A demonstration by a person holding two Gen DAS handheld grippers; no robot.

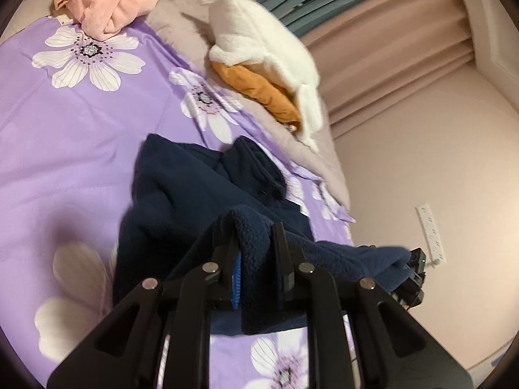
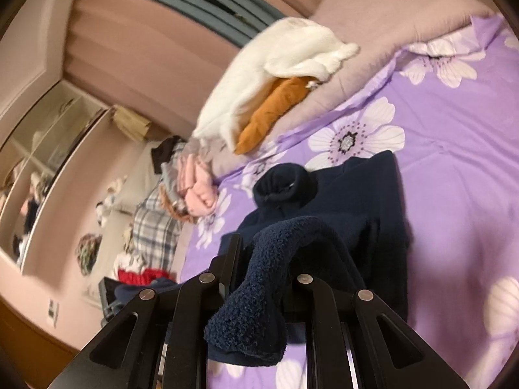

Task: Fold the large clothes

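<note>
Two grippers are holding one dark navy fleece garment (image 1: pixel 181 188) over the bed with the purple flowered cover (image 1: pixel 65 123). We are using this garment as our landmark for all places.

We are seeing the left gripper (image 1: pixel 254 236) with its two black fingers pressed together on a thick fold of the navy fleece; the cloth is filling the narrow gap between them and is hanging over toward the right side of the left wrist view. The right gripper (image 2: pixel 264 246) is also clamped on the same garment: a rolled edge of fleece is passing between its fingers and is dropping down in front of the camera. The rest of the garment is lying on the purple cover just beyond both grippers, with its collar (image 2: pixel 283 180) standing up at the far end.

Beyond the garment, a white plush toy (image 1: pixel 259 39) is lying on a beige blanket (image 1: pixel 181 22), and an orange-brown cloth piece (image 1: pixel 259 94) is showing under the toy. Far beyond the garment, near the head of the bed, a pink cloth bundle (image 1: pixel 123 0) is resting on the cover. To the right of the garment in the left wrist view, a white power strip (image 1: pixel 431 233) is hanging on the pale wall.

We are not finding any container near the garment that we can name with certainty.
</note>
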